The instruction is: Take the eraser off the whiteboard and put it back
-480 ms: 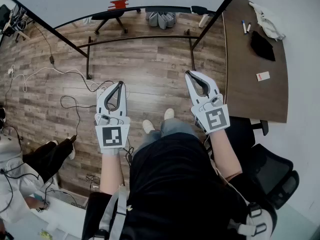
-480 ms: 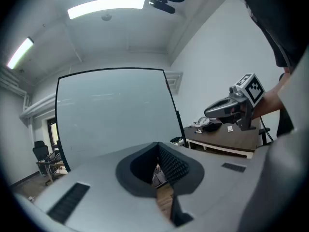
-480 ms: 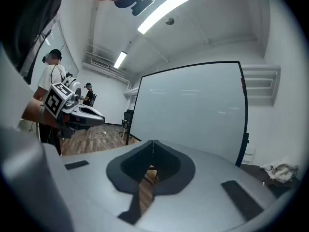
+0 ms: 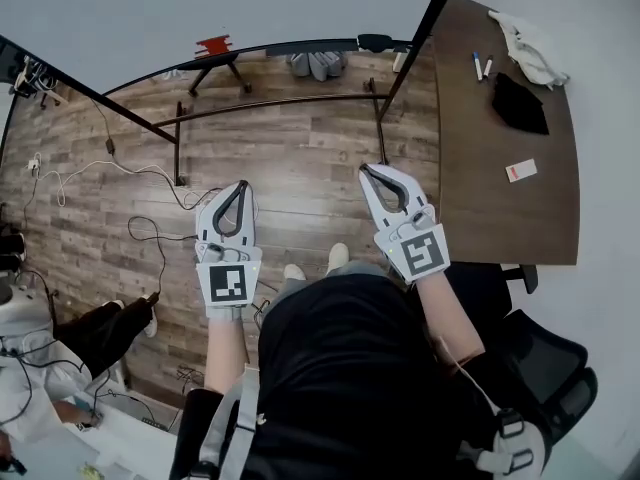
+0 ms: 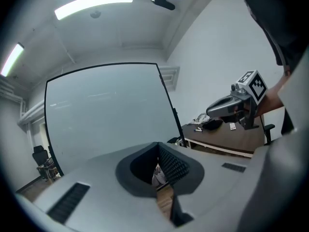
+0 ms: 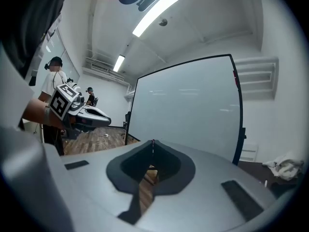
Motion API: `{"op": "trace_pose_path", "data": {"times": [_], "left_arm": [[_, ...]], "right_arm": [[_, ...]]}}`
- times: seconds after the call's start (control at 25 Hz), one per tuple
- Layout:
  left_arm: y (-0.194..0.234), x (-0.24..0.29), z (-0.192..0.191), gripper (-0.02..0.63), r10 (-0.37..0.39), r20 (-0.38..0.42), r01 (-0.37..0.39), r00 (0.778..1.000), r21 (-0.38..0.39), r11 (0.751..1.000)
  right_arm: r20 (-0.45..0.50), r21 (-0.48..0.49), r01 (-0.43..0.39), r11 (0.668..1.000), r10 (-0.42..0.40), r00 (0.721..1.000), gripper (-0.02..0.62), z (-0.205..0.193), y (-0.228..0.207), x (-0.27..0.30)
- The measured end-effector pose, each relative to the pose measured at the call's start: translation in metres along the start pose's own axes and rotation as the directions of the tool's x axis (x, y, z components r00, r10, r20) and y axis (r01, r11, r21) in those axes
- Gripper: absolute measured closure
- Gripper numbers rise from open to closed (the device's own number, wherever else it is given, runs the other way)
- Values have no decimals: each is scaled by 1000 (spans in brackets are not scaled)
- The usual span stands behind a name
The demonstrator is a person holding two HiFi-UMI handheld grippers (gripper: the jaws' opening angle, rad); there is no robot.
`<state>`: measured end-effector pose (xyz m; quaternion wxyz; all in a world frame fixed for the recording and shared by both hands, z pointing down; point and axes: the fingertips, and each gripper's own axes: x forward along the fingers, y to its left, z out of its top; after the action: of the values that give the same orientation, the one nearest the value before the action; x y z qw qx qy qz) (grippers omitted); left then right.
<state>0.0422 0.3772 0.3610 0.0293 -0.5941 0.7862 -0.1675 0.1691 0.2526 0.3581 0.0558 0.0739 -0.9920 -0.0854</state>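
Change is slight: your grey left hand-held gripper (image 4: 241, 183) and right hand-held gripper (image 4: 367, 168), both pressed together and empty, still hover short of the black-framed whiteboard (image 6: 188, 105), so the task has not started.

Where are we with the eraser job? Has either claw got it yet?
Both claws are empty: the left claw and right claw are shut, held side by side facing the whiteboard. No step is visibly done. A small red thing at the board's edge may be the eraser; I can't be sure. Likely still left: take it off, then put it back.
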Motion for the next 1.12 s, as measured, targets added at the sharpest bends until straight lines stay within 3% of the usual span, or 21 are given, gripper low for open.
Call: {"op": "trace_pose_path", "data": {"times": [0.24, 0.48, 0.76, 0.88, 1.12], "left_arm": [[1, 15, -10, 598, 40, -47, -40, 998, -12, 999], [30, 38, -40, 598, 54, -104, -61, 993, -69, 996], [95, 93, -62, 598, 1, -75, -8, 997, -98, 995], [135, 119, -69, 598, -28, -55, 21, 998, -129, 991], [202, 155, -85, 598, -107, -24, 103, 994, -114, 988]], "right_arm": [[-7, 46, -71, 996, 71, 997, 577, -16, -11, 23], [-26, 64, -105, 992, 107, 994, 577, -29, -15, 65], [-104, 88, -64, 994, 73, 992, 577, -37, -23, 151], [-114, 54, -69, 996, 75, 991, 577, -27, -19, 200], [-140, 22, -49, 999, 52, 989, 577, -13, -9, 287]]}}
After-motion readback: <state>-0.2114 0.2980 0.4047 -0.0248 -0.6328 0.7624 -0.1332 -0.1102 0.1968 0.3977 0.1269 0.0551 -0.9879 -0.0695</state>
